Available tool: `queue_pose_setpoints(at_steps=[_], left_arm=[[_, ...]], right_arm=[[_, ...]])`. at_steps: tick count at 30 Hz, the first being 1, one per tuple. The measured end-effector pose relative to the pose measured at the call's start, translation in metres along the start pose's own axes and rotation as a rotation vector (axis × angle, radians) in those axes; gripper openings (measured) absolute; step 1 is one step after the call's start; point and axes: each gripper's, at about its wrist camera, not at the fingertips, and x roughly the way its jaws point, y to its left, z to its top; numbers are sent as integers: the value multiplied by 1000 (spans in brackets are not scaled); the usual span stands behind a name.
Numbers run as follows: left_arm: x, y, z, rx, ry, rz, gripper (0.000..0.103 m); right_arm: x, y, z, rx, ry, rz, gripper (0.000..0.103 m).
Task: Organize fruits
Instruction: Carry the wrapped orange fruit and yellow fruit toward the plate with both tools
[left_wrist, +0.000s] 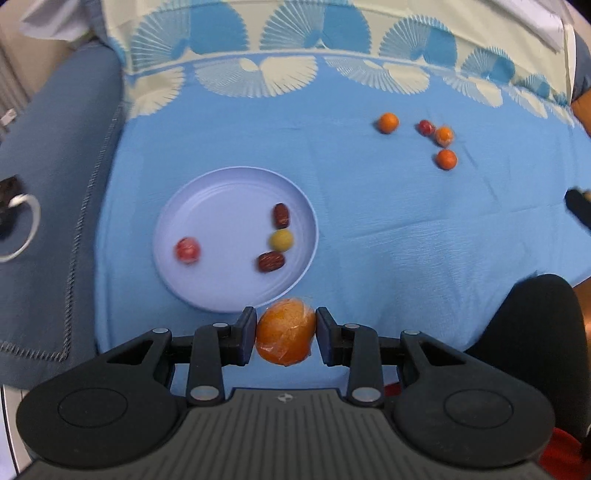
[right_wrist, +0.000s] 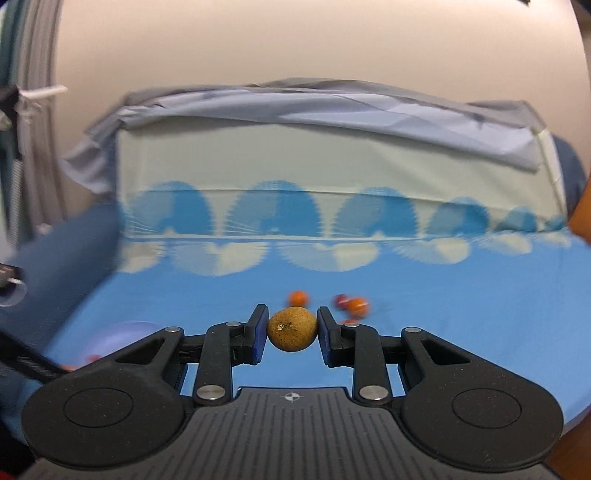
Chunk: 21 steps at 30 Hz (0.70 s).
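Note:
My left gripper is shut on a plastic-wrapped orange, held just at the near rim of a pale lilac plate. The plate holds two dark red dates, a yellow-green round fruit and a red fruit. My right gripper is shut on a brown speckled round fruit, above the blue cloth. Loose small fruits lie far right: orange ones and a red one; they also show in the right wrist view. The plate's edge shows at lower left.
A blue tablecloth with a cream fan pattern covers the table and a raised back. A grey-blue cushion with a white cable lies left. A black object enters at the right edge. A dark seat sits lower right.

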Motion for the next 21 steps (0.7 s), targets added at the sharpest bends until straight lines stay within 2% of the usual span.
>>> queue_pose_setpoints(at_steps=[4, 7, 10, 21], left_arm=[[-25, 4, -19, -8, -59, -10, 38], [-42, 2, -34, 7, -108, -21, 38], [-53, 4, -42, 1, -145, -22, 38], [-68, 33, -56, -97, -192, -16, 38]], right_arm=[[-16, 36, -1, -58, 20, 102, 30], [-26, 57, 1, -119, 16, 140, 30], [-34, 70, 4, -143, 10, 151, 30], [-42, 91, 4, -177, 24, 159, 30]])
